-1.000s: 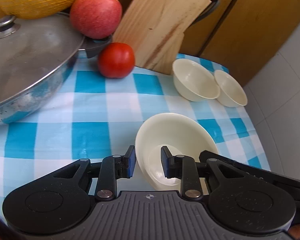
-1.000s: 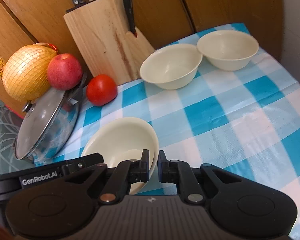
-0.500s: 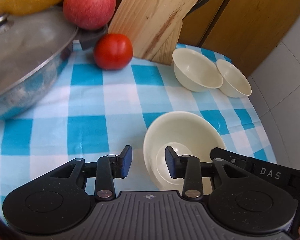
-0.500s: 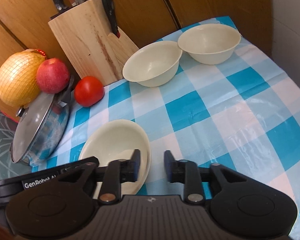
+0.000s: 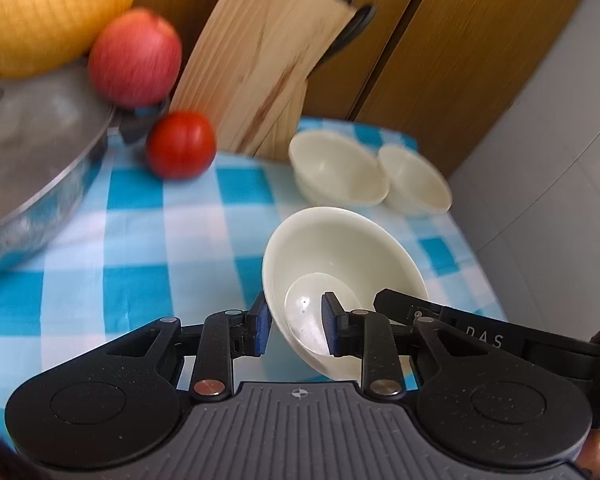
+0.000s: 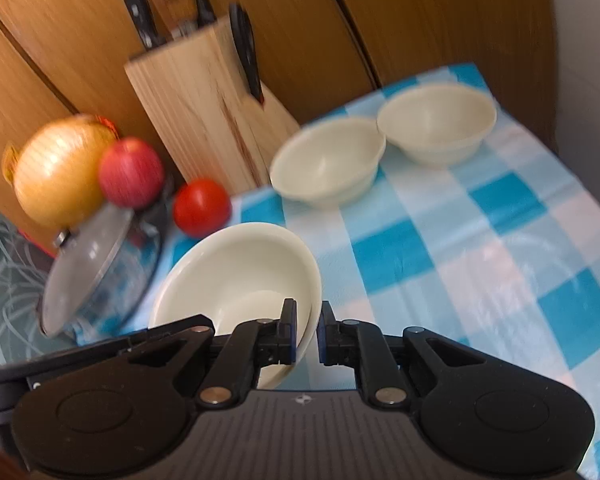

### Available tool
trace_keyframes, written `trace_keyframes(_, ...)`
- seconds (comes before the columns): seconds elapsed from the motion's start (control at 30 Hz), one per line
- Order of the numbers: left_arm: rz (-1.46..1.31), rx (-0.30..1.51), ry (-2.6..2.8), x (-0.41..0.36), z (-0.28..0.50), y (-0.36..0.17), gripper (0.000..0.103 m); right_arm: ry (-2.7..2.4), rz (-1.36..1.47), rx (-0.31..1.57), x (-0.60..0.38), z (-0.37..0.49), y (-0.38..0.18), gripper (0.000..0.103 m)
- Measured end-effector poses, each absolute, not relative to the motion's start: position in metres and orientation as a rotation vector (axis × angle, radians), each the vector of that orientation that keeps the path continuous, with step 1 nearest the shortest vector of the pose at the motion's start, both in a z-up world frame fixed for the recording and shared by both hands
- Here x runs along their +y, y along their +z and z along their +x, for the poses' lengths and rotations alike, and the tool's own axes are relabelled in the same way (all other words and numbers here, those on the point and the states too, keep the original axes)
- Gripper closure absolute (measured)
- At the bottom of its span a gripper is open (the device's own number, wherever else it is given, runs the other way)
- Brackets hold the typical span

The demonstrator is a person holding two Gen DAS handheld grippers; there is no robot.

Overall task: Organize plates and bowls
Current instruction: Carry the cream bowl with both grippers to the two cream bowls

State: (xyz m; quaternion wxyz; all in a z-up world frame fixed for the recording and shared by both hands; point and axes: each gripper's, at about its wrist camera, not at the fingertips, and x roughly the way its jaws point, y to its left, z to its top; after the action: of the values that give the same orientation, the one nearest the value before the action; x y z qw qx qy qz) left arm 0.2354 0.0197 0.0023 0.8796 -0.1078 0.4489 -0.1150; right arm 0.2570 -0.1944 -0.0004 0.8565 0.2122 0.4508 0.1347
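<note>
Here the near bowl (image 5: pixel 342 276) sat tilted on the checked cloth (image 5: pixel 140 232). Left gripper (image 5: pixel 292 326) straddled its rim, part open; right gripper (image 6: pixel 306 334) pinched the opposite rim. Judged step: lifting; next, nest into the far bowls (image 6: pixel 328 160).

light: bright, soft daylight | blur: motion smear on background, both views | edges: fisheye bending | shadows: faint

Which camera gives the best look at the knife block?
The right wrist view. There the knife block shows whole, though blurred, with dark knife handles sticking out of its top and one down its side. The left wrist view shows only its slanted wooden face, with the top cut off at the frame edge.
</note>
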Motion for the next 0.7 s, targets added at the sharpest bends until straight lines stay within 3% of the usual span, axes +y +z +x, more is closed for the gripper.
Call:
trace_keyframes(0.43, -0.144, 0.800, -0.259, -0.017, 0.263, 0.050, 0.064, 0.236, 0.451, 0.757, -0.211, 0.290, 0.056, 0.091)
trace_keyframes(0.7, -0.118, 0.777, -0.209, -0.026, 0.295, 0.052, 0.063, 0.232, 0.481, 0.735, -0.210, 0.319, 0.050, 0.091)
